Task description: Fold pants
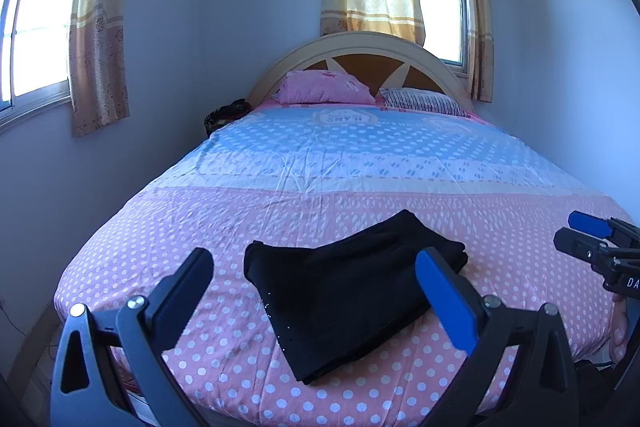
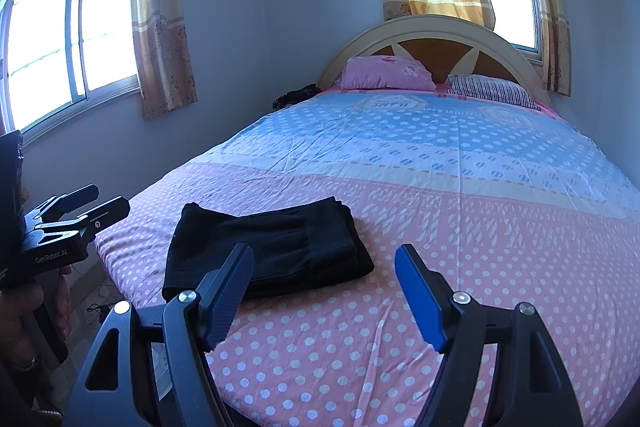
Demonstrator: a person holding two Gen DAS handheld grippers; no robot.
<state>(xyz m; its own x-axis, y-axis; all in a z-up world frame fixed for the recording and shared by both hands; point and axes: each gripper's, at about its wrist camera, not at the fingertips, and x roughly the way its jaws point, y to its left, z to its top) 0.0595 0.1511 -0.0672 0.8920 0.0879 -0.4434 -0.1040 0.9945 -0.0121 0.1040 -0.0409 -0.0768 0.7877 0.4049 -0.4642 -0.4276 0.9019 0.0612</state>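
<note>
In the left wrist view we hold the left gripper (image 1: 314, 281) spread over the folded black pants (image 1: 352, 291) at lower centre (apparently done), while in the right wrist view the right gripper (image 2: 324, 283) is spread too, pants (image 2: 268, 251) at centre left, so we should only square edges.

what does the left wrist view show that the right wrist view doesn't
Only the left wrist view shows the right tool from outside, at its right edge, and the left tool framing the folded black pants.

Only the right wrist view shows a hand gripping the left tool's handle, the floor beside the bed, and the right tool open over bare bedspread.

Both show the folded pants near the foot of the bed, the pink pillow, the striped pillow, the arched headboard and curtained windows.
</note>
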